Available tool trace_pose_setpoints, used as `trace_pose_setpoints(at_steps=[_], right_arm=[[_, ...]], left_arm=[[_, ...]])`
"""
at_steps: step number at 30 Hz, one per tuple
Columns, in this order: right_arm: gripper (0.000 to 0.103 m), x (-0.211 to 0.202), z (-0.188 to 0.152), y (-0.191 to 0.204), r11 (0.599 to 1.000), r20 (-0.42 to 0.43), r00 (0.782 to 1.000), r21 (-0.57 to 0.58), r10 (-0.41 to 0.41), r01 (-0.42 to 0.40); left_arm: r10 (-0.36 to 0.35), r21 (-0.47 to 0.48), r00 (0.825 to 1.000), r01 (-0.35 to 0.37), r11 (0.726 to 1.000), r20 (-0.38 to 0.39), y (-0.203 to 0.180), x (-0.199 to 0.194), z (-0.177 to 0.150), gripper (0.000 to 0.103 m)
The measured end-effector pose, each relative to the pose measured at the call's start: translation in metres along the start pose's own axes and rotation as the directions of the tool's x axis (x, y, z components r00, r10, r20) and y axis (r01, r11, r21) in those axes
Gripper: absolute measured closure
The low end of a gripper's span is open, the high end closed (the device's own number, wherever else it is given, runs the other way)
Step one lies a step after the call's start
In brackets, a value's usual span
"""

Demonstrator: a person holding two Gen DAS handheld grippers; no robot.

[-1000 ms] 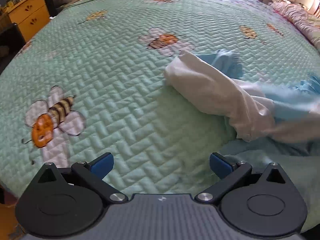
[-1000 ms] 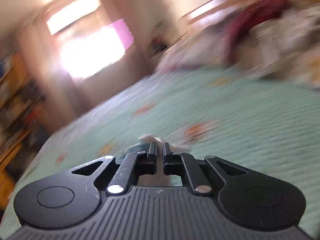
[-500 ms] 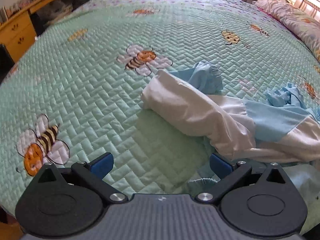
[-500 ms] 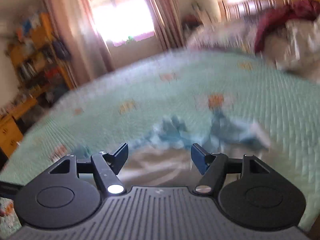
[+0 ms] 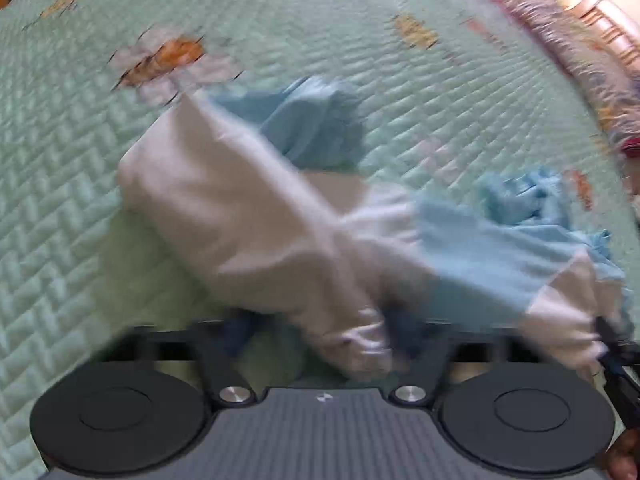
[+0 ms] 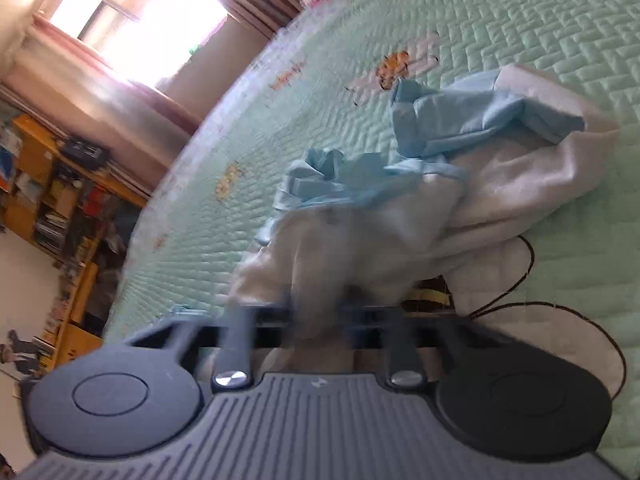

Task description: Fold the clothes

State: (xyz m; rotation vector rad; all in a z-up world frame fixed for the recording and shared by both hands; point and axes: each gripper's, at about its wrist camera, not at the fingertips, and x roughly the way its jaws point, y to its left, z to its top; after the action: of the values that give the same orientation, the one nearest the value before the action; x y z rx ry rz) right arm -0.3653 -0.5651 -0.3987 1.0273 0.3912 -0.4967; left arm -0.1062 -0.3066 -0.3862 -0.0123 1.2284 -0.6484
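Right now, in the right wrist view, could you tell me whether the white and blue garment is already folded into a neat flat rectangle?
No, the white and blue garment lies crumpled in a loose heap on the green quilt.

**White-and-blue garment bunching at both sets of fingers**

Garment (image 5: 248,216) is lying crumpled on the bed, not folded: white body, light-blue panels & sleeves. In left view a white fold is sitting betw. the fingers (image 5: 236,334), blue part trailing off to the right. In right view white cloth (image 6: 360,240) is bunching betw. the fingers (image 6: 234,336), blue sleeves lying beyond.
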Motion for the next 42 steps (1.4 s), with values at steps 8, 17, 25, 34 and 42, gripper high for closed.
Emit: trace_pose_setpoints(at_steps=[8,17,25,34,42], right_arm=[[0.096,-0.061,0.016,0.047,0.975,0.133,0.966,-0.059,0.219,-0.213],[0.096,-0.137,0.036,0.116,0.885,0.221,0.863,-0.225,0.454,-0.408],[0.079,-0.103,0.006,0.12,0.921,0.087,0.937,-0.236,0.337,-0.31],[0.054,-0.093,-0.022,0.078,0.955,0.064,0.992,-0.285,0.107,-0.085],[0.054,-0.08,-0.022,0.006,0.997,-0.023,1.0,-0.08,0.008,-0.01]], left_arm=[[-0.206,-0.029,0.962,0.214,0.976,0.182,0.01,-0.063,-0.005,0.094],[-0.279,0.128,0.774,0.251,0.959,0.568,0.002,-0.256,-0.011,0.09],[0.057,-0.088,0.852,-0.013,0.996,0.521,0.067,-0.243,-0.035,0.05],[0.072,-0.01,0.932,-0.073,0.997,0.355,0.084,-0.178,-0.081,0.05],[0.024,0.376,0.906,-0.2,0.905,0.423,-0.006,-0.169,-0.089,0.025]])
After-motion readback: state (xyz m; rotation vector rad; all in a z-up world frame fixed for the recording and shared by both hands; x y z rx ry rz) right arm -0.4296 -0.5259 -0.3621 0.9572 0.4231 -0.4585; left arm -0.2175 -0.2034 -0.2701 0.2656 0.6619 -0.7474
